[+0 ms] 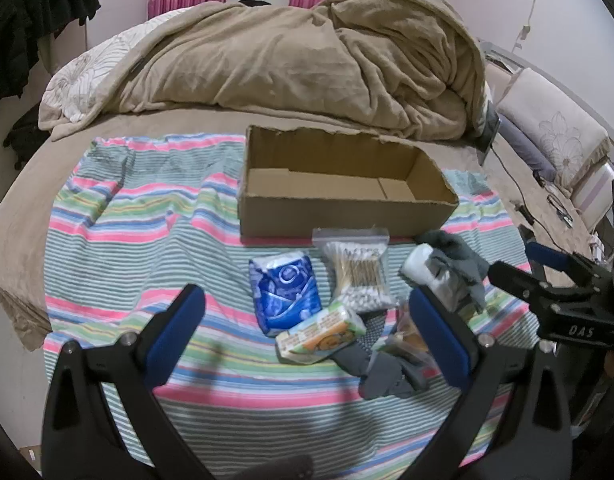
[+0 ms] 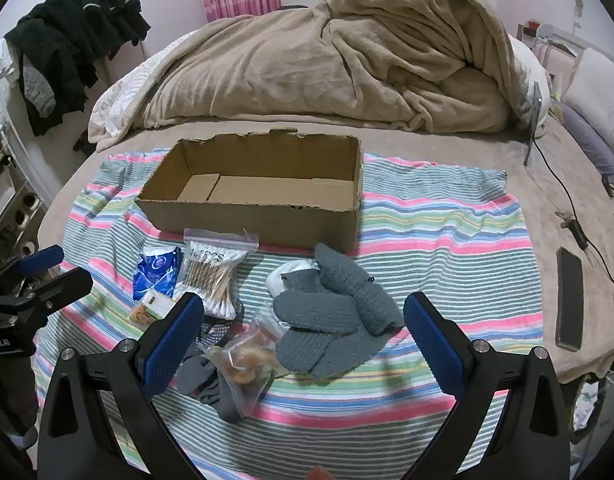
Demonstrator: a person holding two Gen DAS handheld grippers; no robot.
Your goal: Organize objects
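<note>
We saw a cloth (image 2: 427, 216) striped in pink, green, blue and white, a plain brown cardboard box (image 2: 259, 216), grey knitted gloves (image 2: 339, 312), a blue-and-white packet (image 1: 283, 296), and blue gripper pads (image 2: 431, 344).

- Both views are evenly lit by soft indoor light, moderately bright with a cool cast.
- Faint, blurred shadows lie on the striped cloth (image 1: 119, 216) near its front edge, below the left gripper (image 1: 307, 320) and right gripper (image 2: 299, 328).
- The inside of the cardboard box (image 2: 267, 216) is lit almost as evenly as its outer wall.
- Strong fisheye bending curves the bed's edges; the picture corners fall to black.
- Detail is slightly soft and grainy; no glare shows.
</note>
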